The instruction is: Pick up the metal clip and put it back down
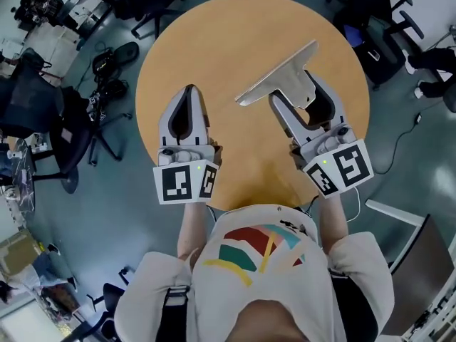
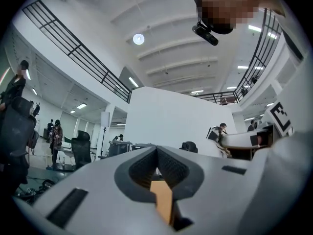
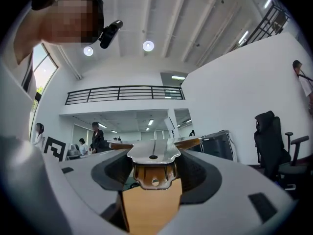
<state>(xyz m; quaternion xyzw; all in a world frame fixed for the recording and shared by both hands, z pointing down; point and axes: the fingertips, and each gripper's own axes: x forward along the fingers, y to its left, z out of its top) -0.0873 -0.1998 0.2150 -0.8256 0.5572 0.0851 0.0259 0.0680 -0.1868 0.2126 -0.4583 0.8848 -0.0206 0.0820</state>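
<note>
Nearest the person's white printed shirt (image 1: pixel 260 262) sit the two marker cubes, one on the left gripper (image 1: pixel 189 97) and one on the right gripper (image 1: pixel 295 91).

**Left gripper.** The jaws are pressed together at the tips with nothing between them. Only a sliver of the tabletop shows through the gap behind the tips in the left gripper view. This unit hangs idle over the near-left part of the round tan wooden table (image 1: pixel 235 41).

**Right gripper.** The jaws are clamped on the large polished silver metal clip (image 1: pixel 278 84) at its narrow hinged end. The broad flat plate projects forward and to the left, beyond the fingertips. In the right gripper view the clip (image 3: pixel 153 166) sits centred between the ribbed dark pads (image 3: pixel 195 173).

**Clip position.** The clip is over the middle of the table, in the right gripper's hold. From where I stand it looks lifted a little clear of the wood, though contact at the far edge cannot be ruled out.

**Handling.** The clip appears stiff, smooth and fairly light. Polished steel is likely to slip on the pads, and the long plate will lever against the grip. Hold it near the hinge, as it is held now, and lower it flat.

Beyond the table, dark office chairs (image 1: pixel 43 112) stand on the grey floor.
</note>
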